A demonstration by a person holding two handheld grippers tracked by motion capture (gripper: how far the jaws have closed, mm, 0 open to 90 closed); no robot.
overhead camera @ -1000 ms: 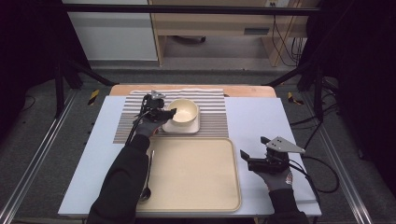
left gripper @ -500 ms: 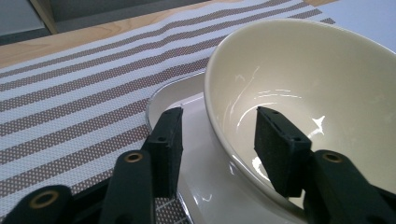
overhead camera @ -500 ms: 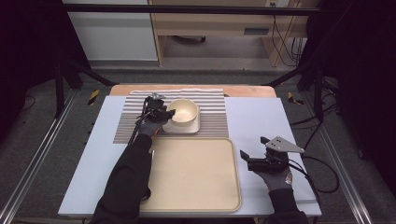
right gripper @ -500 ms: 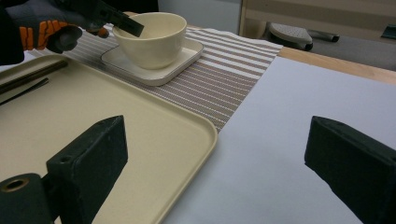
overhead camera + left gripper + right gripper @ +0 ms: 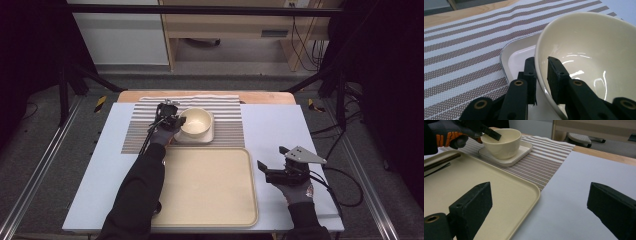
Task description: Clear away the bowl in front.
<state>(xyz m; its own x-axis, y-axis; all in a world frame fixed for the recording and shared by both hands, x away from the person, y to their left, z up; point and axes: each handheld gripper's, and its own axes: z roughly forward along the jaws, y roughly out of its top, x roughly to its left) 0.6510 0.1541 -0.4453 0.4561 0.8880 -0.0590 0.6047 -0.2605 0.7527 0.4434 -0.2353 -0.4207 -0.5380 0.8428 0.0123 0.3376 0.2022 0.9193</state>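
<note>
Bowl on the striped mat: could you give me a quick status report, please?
Left gripper has just been closing, jaws astride the bowl rim. Right gripper open, beside the tray. Bowl on its square plate. Nothing in the way.

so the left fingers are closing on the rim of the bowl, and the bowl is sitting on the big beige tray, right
Not quite. The left gripper does have its fingers on either side of the bowl rim, and they have just been closing on it. But the bowl sits on the small square plate on the striped mat, not on the beige tray. The high view shows this.
</note>
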